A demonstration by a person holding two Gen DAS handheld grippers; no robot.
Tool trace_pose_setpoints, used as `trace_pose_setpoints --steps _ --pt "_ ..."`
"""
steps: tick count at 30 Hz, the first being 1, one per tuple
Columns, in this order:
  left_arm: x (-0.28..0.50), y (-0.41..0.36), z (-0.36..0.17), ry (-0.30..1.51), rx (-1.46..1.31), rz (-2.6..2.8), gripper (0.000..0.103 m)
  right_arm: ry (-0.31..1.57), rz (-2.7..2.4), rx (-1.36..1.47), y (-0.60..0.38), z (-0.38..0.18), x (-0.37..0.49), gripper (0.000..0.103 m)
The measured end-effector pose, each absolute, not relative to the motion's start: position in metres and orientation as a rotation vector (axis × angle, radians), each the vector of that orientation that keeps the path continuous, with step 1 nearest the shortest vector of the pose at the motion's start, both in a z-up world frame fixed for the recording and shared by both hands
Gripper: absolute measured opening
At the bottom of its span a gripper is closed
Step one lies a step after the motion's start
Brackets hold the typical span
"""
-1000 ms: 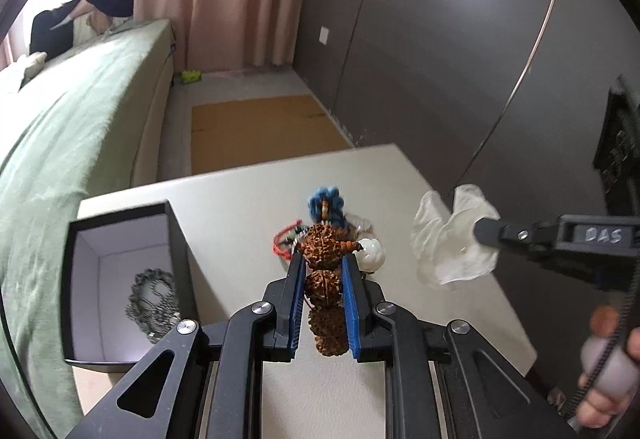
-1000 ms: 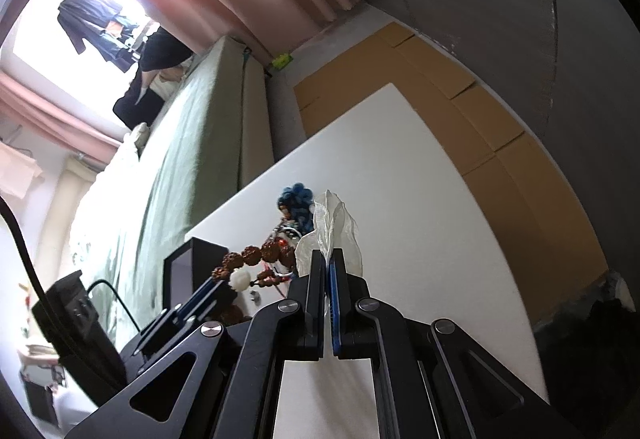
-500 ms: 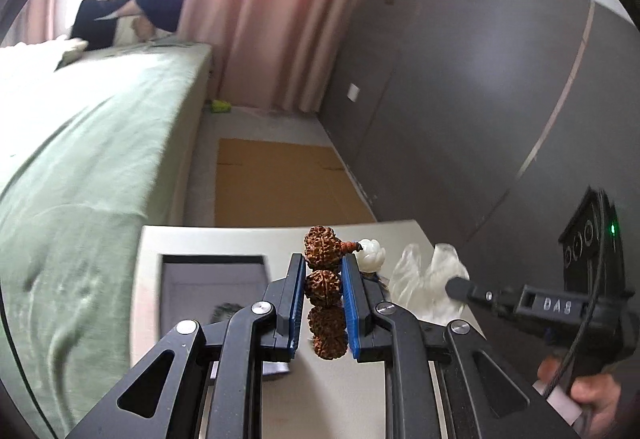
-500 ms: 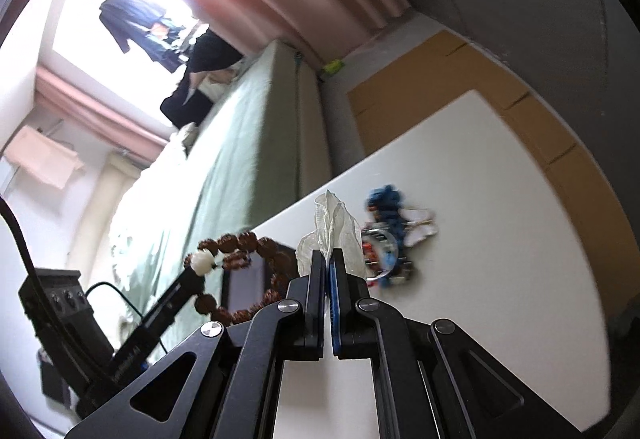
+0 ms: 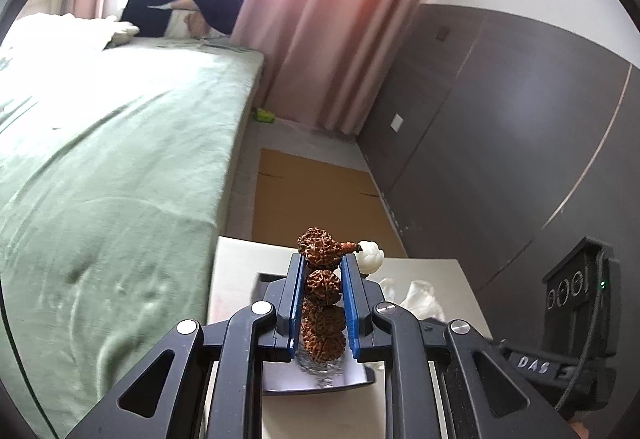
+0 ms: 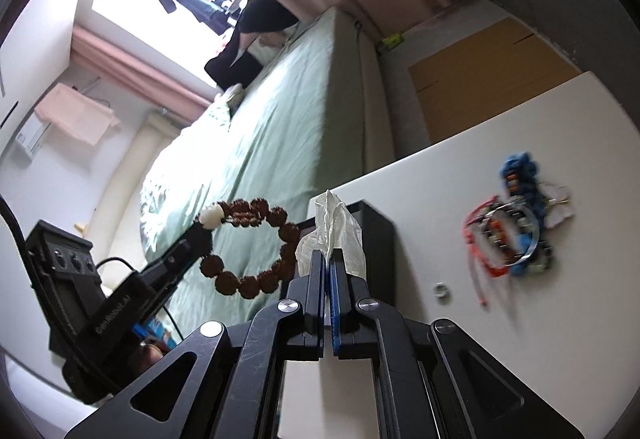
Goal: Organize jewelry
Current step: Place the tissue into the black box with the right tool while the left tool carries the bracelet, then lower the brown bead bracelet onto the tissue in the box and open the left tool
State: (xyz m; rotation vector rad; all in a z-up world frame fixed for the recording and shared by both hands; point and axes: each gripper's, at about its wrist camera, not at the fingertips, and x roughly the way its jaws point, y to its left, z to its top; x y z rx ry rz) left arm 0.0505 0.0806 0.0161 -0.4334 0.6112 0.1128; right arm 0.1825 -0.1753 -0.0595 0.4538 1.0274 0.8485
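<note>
Jewelry point(image 6: 516, 223) on white table point(image 6: 568, 303), bedroom.

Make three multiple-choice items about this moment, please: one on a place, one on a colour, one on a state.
1. Where does the tangled heap of blue and red jewelry lie?
A. on the white table
B. in the black box
C. on the green bed

2. What colour is the single smooth bead on the brown knobbly seed-bead bracelet?
A. blue
B. white
C. red

3. What is the state of the right gripper?
A. wide open
B. shut on the bracelet
C. shut on the clear crumpled plastic bag

Key: 1 A, the heap rests on the tabletop; 2 B, it is pale beside the brown beads; 3 C, the bag sticks out between its closed fingers.
</note>
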Motion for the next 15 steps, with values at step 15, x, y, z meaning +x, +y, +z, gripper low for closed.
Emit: trace_pose_setpoints --steps 15 --pt "0.043 0.104 0.011 0.63 -0.47 0.135 0.019 1.157 0.758 0.298 -0.125 -0.087 0.185 0.04"
